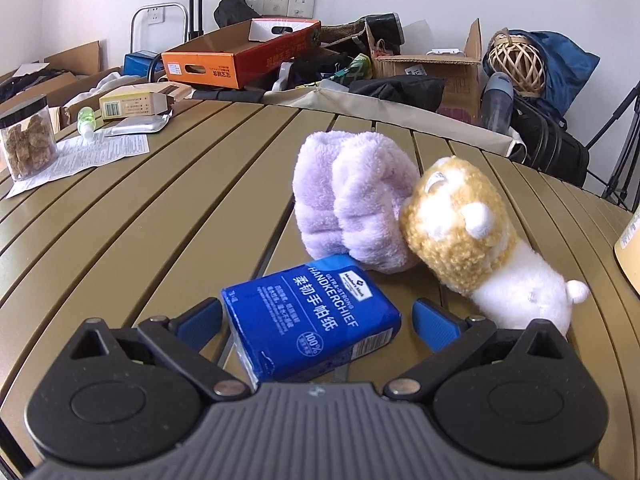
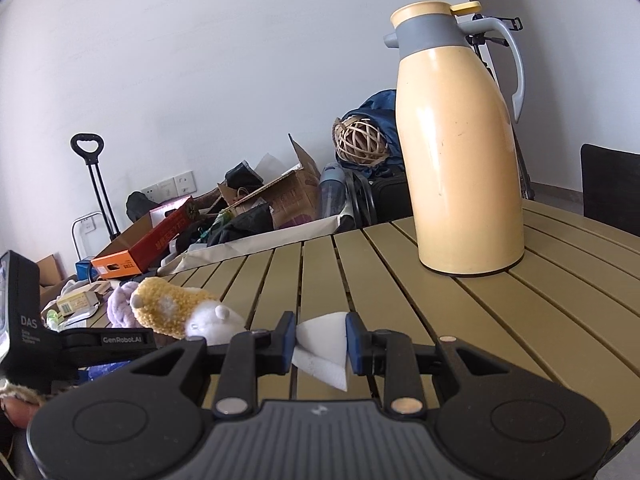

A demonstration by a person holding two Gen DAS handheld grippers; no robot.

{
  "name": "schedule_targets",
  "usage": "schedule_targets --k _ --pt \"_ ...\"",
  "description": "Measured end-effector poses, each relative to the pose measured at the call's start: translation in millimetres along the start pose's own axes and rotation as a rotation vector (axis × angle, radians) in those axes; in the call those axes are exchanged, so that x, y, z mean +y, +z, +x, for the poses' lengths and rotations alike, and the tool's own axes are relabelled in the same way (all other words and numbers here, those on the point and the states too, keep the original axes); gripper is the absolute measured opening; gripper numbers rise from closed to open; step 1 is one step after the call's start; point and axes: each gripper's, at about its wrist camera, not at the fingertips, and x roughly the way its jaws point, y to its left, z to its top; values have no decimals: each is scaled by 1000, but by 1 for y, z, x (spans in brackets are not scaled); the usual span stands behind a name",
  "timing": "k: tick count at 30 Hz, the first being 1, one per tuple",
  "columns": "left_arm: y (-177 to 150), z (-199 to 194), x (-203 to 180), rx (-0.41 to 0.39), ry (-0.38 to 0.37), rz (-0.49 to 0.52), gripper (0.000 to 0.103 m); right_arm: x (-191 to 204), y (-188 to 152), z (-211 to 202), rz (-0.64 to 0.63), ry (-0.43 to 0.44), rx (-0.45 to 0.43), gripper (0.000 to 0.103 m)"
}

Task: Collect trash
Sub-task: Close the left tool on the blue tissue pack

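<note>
A blue handkerchief tissue pack [image 1: 310, 322] lies on the olive slatted table [image 1: 160, 220]. My left gripper [image 1: 318, 322] is open, its blue pads on either side of the pack, and the right pad stands clear of it. In the right wrist view my right gripper [image 2: 321, 342] is shut on a folded white tissue [image 2: 324, 338], held just above the table [image 2: 460, 320]. The left gripper's black body [image 2: 80, 340] shows at the left of that view.
A purple plush cloth [image 1: 352, 204] and a yellow-white plush toy [image 1: 472, 240] sit just beyond the pack. A jar of snacks [image 1: 28, 138], papers and a small box [image 1: 136, 100] lie far left. A tall yellow thermos [image 2: 460, 148] stands to the right. Boxes and bags crowd behind the table.
</note>
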Motion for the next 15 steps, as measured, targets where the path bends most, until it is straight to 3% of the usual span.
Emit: schedule_targets --k 7,15 --pt "-2 -2 -4 -9 1 26 90 0 0 -1 -2 4 0 26" --pt "-4 -5 -4 -13 2 33 87 2 1 -2 -7 10 -3 26"
